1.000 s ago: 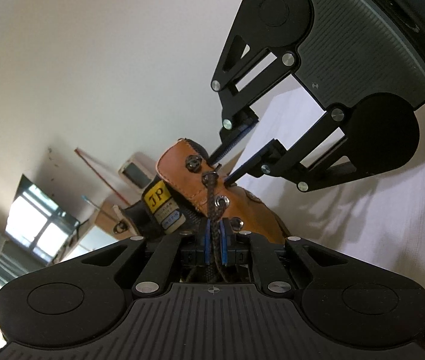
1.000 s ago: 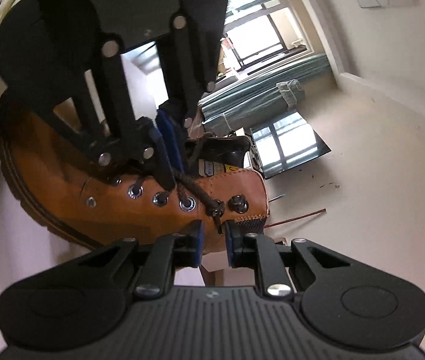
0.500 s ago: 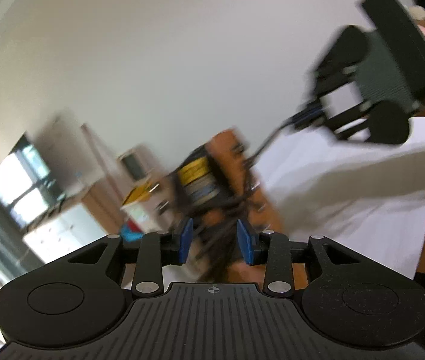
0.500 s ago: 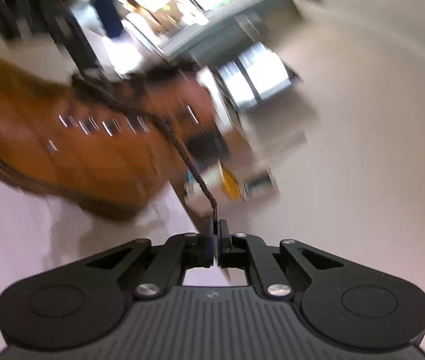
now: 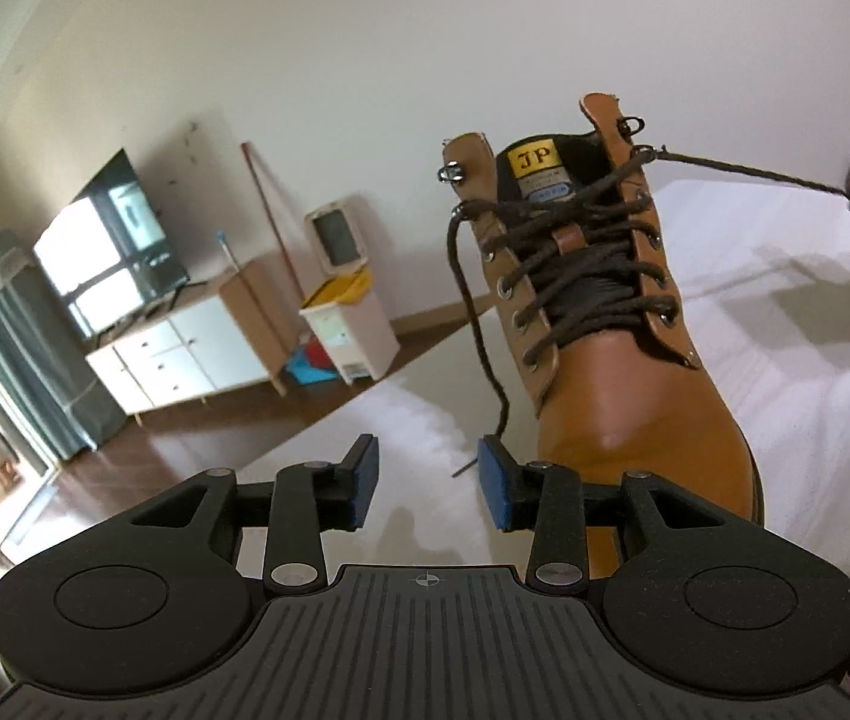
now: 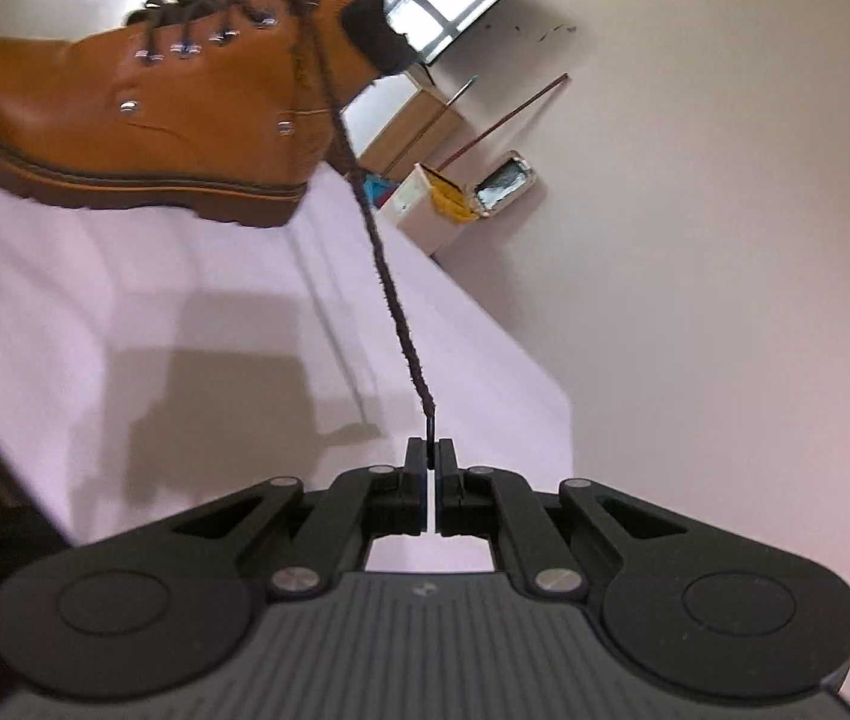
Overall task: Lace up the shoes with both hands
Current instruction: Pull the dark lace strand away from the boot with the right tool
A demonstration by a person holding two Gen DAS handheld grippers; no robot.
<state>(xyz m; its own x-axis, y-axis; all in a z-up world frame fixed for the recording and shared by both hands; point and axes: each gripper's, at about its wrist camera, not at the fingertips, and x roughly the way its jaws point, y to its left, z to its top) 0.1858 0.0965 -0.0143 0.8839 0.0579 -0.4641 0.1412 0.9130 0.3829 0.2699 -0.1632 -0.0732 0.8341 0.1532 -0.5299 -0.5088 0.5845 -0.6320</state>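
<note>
The right gripper [image 6: 431, 455] has its two black fingers pressed together on the stiff tip of a dark brown woven lace [image 6: 386, 276], which runs taut toward eleven o'clock up to the hooks of the tan leather lace-up boot [image 6: 143, 114]. The boot stands on its dark lugged sole on a white cloth-covered table [image 6: 125, 312], toe toward nine o'clock in this view.

The left gripper [image 5: 428, 489] has been spreading its jaws over the past moment; its blue pads [image 5: 365, 480] stand apart with nothing between them. Just past them, at one o'clock, the other end of the lace [image 5: 476, 324] hangs slack down the boot's side from an upper eyelet, its tip resting on the cloth near the right-hand pad. In this view the boot [image 5: 617, 396] fills twelve to three o'clock, toe toward the camera, with the pulled strand leaving toward two o'clock.

The lace looks soft, limp and a little fuzzy, so it should grip well but flop when released; the hard tip is probably the best hold for threading. The boot seems heavy and stiff enough to stay put under a gentle pull, though a hard tug might tip it.

A white bin [image 5: 347, 306] stands beyond the table at eleven o'clock.
</note>
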